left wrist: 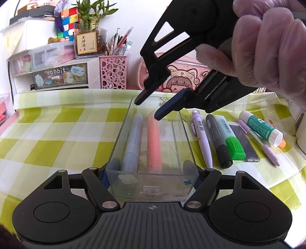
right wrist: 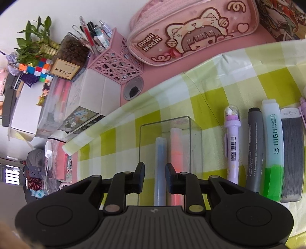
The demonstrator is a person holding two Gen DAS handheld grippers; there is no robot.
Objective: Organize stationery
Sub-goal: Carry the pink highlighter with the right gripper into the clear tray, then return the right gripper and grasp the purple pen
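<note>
The surface (left wrist: 57, 130) is covered by a green-and-white checked cloth, and behind it a pink strip runs along a white wall. At the back stand white drawers (left wrist: 51, 76) labelled "rabbit", a pink perforated pen cup (left wrist: 113, 72) full of pens, a potted plant (left wrist: 89, 17), a colourful puzzle cube (left wrist: 69, 23) and a pink cartoon pencil case (right wrist: 193, 30).

In the middle of the cloth lies a clear plastic tray (left wrist: 188, 145), long side pointing away from the left camera. Inside it, side by side along its length, lie a blue pen (left wrist: 132, 141) and a pink pen (left wrist: 154, 141).

To the right of the tray, well apart from it, a row of stationery rests on the cloth: a purple pen (left wrist: 201, 138), a grey marker (left wrist: 219, 141), a green highlighter (left wrist: 230, 138), a grey lead case (left wrist: 243, 143), a thin lilac pen (left wrist: 264, 145) and a glue stick (left wrist: 261, 128).

The left tongs (left wrist: 152, 172) clamp the near end of the tray, one finger on each outer side wall. The right tongs (left wrist: 147, 109), held by a gloved hand (left wrist: 267, 47), hover above the far part of the tray, angled down, their jaws a narrow gap apart with nothing between them and touching nothing; from the right camera they sit over the two pens.
</note>
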